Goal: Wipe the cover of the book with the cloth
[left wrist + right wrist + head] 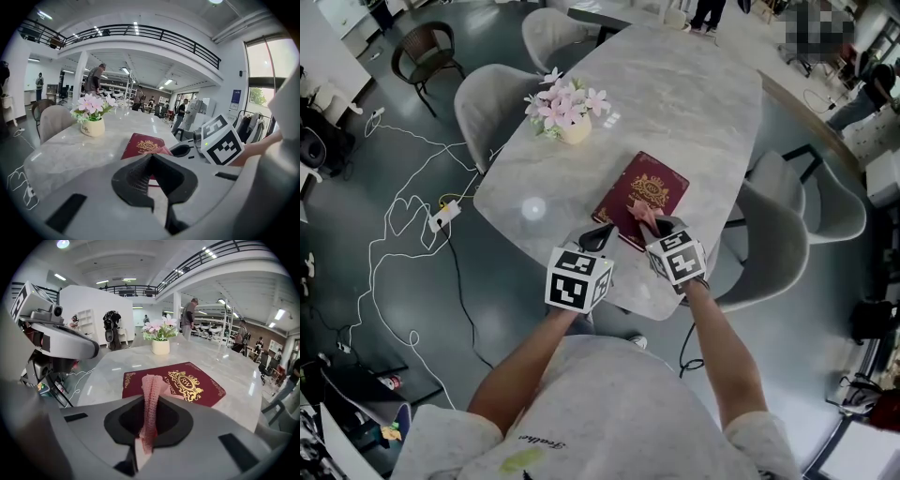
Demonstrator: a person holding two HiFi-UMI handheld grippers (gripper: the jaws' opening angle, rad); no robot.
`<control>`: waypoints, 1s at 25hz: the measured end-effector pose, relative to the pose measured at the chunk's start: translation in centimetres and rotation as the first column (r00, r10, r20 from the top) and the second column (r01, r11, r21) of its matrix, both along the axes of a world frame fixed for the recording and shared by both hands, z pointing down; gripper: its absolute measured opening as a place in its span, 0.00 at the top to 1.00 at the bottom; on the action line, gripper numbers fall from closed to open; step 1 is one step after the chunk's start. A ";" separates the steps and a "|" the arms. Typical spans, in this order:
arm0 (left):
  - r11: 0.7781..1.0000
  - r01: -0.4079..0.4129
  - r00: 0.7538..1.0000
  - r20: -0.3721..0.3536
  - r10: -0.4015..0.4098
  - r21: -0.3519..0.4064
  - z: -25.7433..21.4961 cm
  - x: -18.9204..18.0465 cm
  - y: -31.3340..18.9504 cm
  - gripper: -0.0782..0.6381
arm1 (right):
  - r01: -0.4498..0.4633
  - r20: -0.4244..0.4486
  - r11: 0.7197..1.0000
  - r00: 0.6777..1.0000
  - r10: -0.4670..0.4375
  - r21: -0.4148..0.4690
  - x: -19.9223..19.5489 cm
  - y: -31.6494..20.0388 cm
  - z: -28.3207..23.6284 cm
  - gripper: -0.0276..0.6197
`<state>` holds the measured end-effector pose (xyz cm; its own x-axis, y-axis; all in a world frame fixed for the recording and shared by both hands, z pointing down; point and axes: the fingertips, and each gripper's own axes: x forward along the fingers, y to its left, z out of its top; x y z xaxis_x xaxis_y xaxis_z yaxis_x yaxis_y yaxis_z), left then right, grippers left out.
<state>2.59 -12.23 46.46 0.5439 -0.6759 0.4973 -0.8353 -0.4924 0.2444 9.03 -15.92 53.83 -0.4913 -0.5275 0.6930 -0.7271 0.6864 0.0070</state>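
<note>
A dark red book (pixel 643 195) with a gold crest lies flat on the marble table (pixel 684 103), near its front edge. My right gripper (pixel 660 225) is shut on a pink cloth (pixel 644 217), whose free end rests on the near part of the cover. In the right gripper view the cloth (pixel 152 385) runs up from between the jaws onto the book (pixel 192 385). My left gripper (pixel 598 236) hovers just left of the book's near corner, shut and empty. The left gripper view shows the book (pixel 142 143), the cloth (pixel 162 151) and the right gripper (pixel 183 150) beside it.
A cream pot of pink flowers (pixel 567 111) stands on the table behind and to the left of the book. Grey chairs (pixel 492 108) ring the table, one (pixel 778 246) close on my right. White cables (pixel 403 220) trail over the floor at left. People stand in the background.
</note>
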 end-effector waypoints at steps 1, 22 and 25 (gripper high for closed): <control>1.000 0.004 1.000 0.000 -0.004 0.000 0.0 -0.1 0.1 0.88 | 0.004 0.001 1.000 1.000 -0.004 -0.001 -0.1 0.2 0.0 0.93; 0.997 0.077 0.997 0.012 -0.077 -0.001 0.4 -0.8 1.4 0.88 | 0.075 0.052 0.997 0.996 -0.074 -0.027 -1.6 3.5 0.3 0.93; 0.997 0.078 0.997 0.011 -0.078 -0.001 0.4 -0.7 1.4 0.88 | 0.076 0.060 0.997 0.995 -0.074 -0.029 -1.6 3.9 0.4 0.93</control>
